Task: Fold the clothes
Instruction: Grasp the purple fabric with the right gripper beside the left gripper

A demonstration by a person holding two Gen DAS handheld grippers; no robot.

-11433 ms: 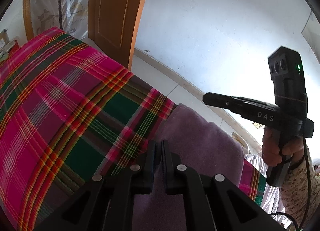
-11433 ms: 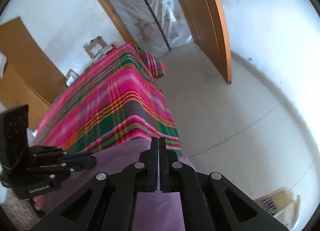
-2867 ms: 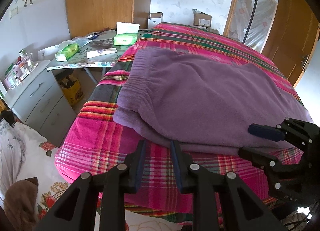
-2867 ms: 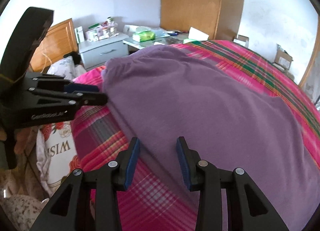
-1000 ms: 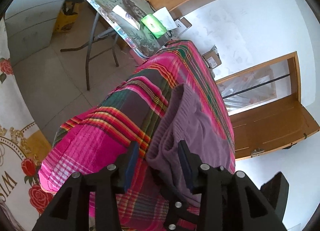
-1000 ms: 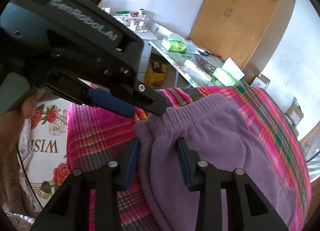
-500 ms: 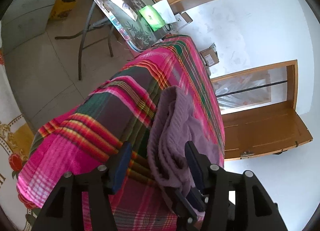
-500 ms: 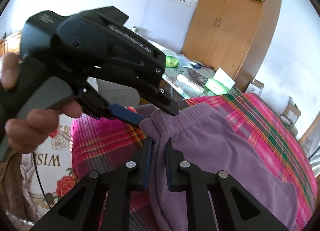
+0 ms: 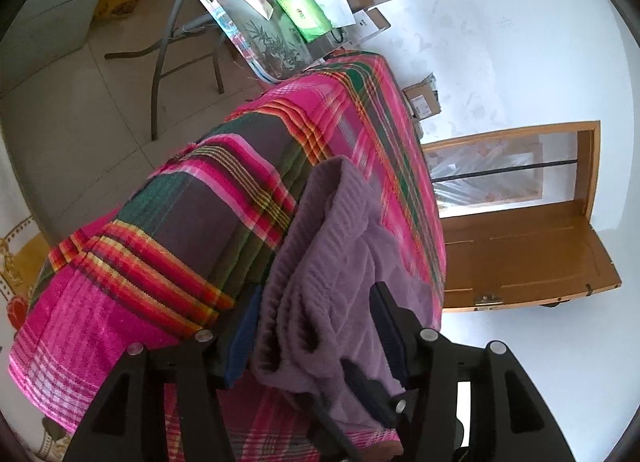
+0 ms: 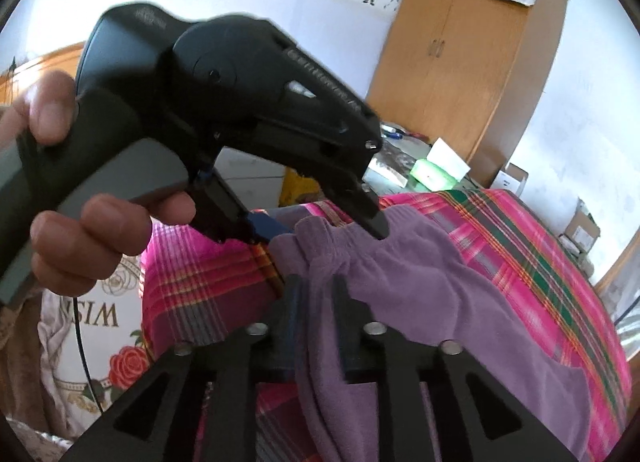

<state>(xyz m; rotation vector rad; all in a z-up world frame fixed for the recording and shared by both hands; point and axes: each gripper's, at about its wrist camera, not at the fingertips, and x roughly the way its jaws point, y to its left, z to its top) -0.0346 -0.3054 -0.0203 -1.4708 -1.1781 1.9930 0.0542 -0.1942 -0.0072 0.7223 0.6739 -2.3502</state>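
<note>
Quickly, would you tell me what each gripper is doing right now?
Left gripper: open, purple garment bunched between its fingers.
Right gripper: shut on the purple garment, jaws just eased wider.

The purple fleece garment (image 10: 432, 294) is lying across the bed's pink plaid cover, folded over on itself. Its ribbed waistband end (image 9: 320, 262) sits bunched and rumpled up near the bed's corner.

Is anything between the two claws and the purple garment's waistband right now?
Nothing visible. The purple garment's bunched waistband already sits between the right claw's fingers and between the left claw's wider-set ones, on the plaid bedspread.
</note>
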